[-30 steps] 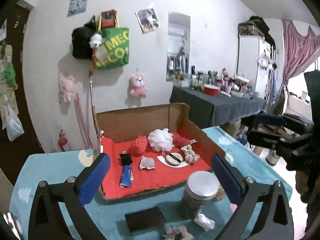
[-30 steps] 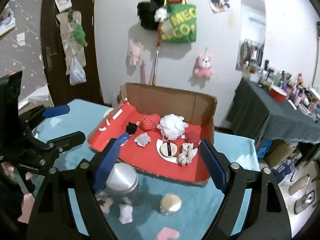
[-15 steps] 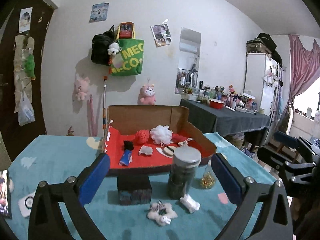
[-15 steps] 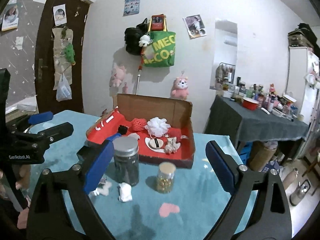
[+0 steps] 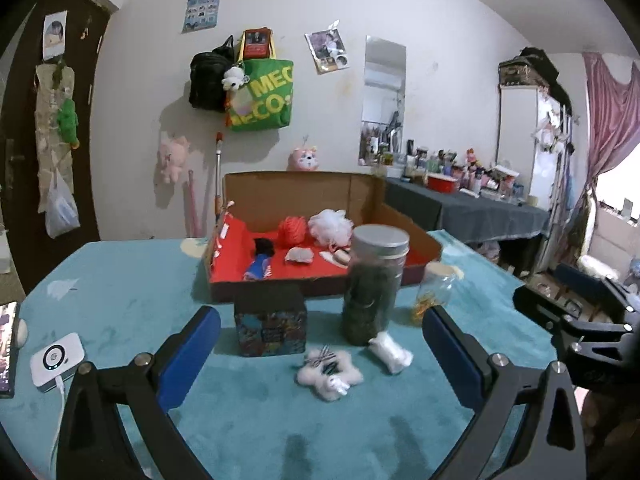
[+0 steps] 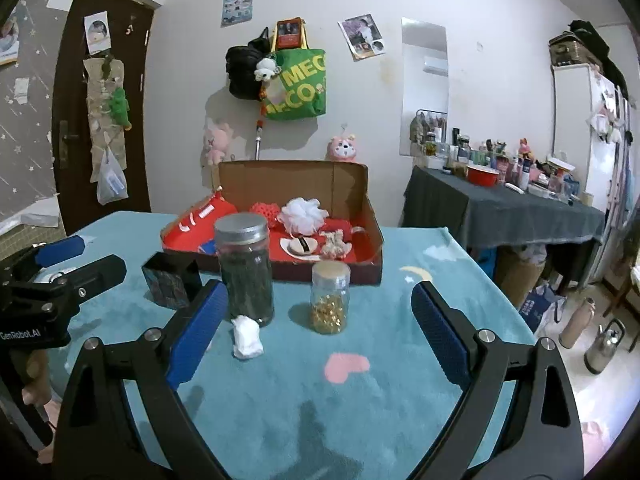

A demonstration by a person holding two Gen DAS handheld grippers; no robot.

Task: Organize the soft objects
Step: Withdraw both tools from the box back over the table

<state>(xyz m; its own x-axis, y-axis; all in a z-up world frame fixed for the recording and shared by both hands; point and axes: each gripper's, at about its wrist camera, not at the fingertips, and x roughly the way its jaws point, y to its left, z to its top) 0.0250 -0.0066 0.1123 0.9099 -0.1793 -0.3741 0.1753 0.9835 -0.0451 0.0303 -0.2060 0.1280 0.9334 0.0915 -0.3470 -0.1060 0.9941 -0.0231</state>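
Your soft pieces lie low in the middle of both views: a fluffy white star-shaped plush (image 5: 329, 372) on the teal cloth, and just right of it a small rolled white cloth (image 6: 247, 337) touching the foot of the tall dark jar (image 6: 245, 269). Behind them, mid-frame, the cardboard box (image 6: 362, 216) with its red lining holds a white mesh pouf (image 6: 303, 215), a red knitted ball (image 5: 292, 231), a round powder puff (image 6: 301, 245) and a cream scrunchie (image 6: 335, 243). The small cork-topped jar (image 6: 329, 297) holds gold bits. A dark patterned box (image 5: 270, 327) stands left of the tall jar. Your left gripper (image 5: 320, 356) and right gripper (image 6: 318, 330) both stand wide with nothing between the pads. The table (image 6: 436, 272) wears a teal cartoon-print cover; a green tote (image 6: 297, 85) hangs upper centre.
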